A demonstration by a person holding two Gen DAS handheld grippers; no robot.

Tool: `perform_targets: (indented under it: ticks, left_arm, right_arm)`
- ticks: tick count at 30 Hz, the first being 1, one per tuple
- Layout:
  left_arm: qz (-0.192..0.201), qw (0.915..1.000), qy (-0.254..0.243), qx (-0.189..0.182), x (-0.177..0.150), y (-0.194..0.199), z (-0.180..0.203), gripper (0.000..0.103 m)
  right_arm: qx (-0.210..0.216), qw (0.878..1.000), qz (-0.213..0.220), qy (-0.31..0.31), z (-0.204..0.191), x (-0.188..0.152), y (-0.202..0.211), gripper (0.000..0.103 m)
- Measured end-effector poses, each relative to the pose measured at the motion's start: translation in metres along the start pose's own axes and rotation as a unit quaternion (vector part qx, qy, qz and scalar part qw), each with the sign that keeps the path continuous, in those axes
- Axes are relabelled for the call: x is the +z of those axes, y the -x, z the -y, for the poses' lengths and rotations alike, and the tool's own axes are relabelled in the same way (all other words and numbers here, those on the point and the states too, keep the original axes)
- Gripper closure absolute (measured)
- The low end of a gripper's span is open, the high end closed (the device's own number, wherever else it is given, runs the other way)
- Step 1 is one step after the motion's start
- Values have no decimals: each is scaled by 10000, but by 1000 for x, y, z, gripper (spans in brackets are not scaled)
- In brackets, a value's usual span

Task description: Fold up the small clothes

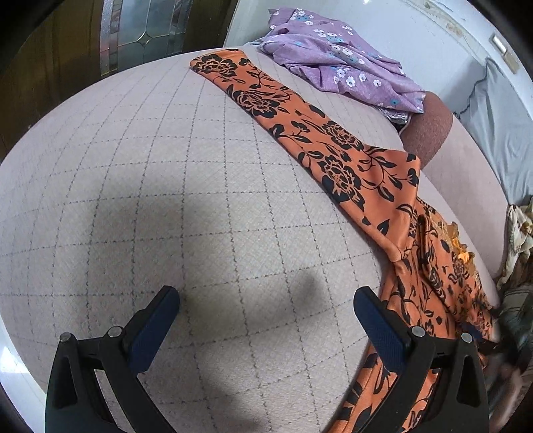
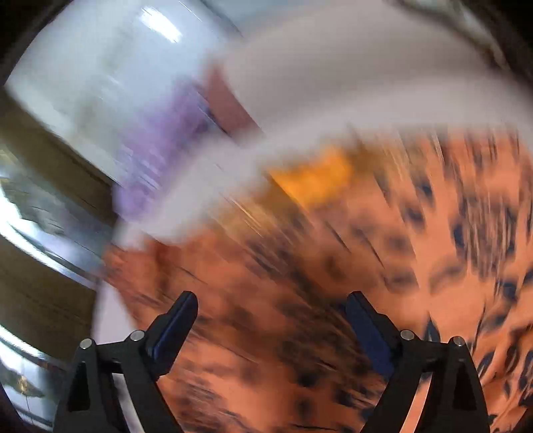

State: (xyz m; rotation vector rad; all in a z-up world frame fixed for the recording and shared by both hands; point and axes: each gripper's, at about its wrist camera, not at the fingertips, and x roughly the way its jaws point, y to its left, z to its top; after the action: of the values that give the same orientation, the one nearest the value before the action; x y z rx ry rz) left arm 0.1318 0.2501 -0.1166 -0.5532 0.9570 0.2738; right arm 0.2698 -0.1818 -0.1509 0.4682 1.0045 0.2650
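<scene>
The orange floral garment [image 1: 336, 156] lies stretched toward the bed's [image 1: 140, 186] far edge, one end bunched at its right edge. Your left tongs [image 1: 266, 311] and right tongs [image 2: 271, 318] stand spread, holding nothing. It looks thin, limp and slippery; pinch it at a hem corner.

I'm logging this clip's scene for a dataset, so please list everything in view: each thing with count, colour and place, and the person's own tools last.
orange garment: one, orange with black flowers, laid as a long strip across the cushion's right side, bunched at the near right edge; blurred in the right wrist view.
purple garment: one, lilac with small white and blue flowers, crumpled at the far end.
quilted cushion: one, pale grey-beige with a thin grid pattern, under both garments.
rust-brown bolster: one, right of the purple garment.
blue-grey sheet: one, far right.
glass-panelled wooden door: one, brown, top left.
left gripper: one, black with blue pads, open over bare cushion.
right gripper: one, black with blue pads, open above the orange garment.
</scene>
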Motion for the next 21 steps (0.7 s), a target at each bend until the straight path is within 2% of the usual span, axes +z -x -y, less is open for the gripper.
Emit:
perform_targets:
  ticks: [1,2,3,4,6,7,8,10,11,13,16,19,21]
  left_arm:
    - [-28,9999,34,-103,0,1,-2,0]
    - [-34,9998,63,-181,1,2,-3,0]
    - [-41,9995,119,-303,2,4,-5,0]
    - [-14,9986,192,-489,3,8,-6,0]
    - [179,9948,162,-990,10,21,-1,0]
    - [316,9938,24,-1066,16,28,5,0]
    - [478,9927,-226,-1083,27,34,13,0]
    - [630,9908,-484,-1096,55,38,23,0]
    - [665,9900,-423,-1169,74,36,23,0]
    - [664,9897,-168,-1260,112,22,16,0]
    - [437,9881,510,-1387,165,-20,-7,1]
    - [154,9869,1060,-1204,197,-64,-27,13]
    - [-67,9861,1315,-1014,208,-96,-40,27]
  right_arm:
    - [-227,9994,213,142,-1,-7,3,33]
    - [-467,9944,790,528,-12,-18,21,31]
    - [-480,9869,1236,918,-25,-28,37,31]
    - [-467,9815,1448,1162,-33,-35,47,29]
    - [-717,9698,1712,1582,-44,-51,48,8]
    - [-1010,9631,1755,1772,-44,-62,37,7]
    - [-1105,9625,1684,1816,-42,-67,28,7]
    - [-1100,9774,1038,1476,-22,-68,2,6]
    - [-1015,9790,1059,1413,-17,-64,5,4]
    - [-742,9826,1063,1328,-13,-63,6,0]
    - [-772,9817,1089,1359,-14,-65,7,0]
    - [-823,9804,1117,1402,-15,-65,1,0]
    - [-760,9812,1131,1366,-15,-67,-2,0]
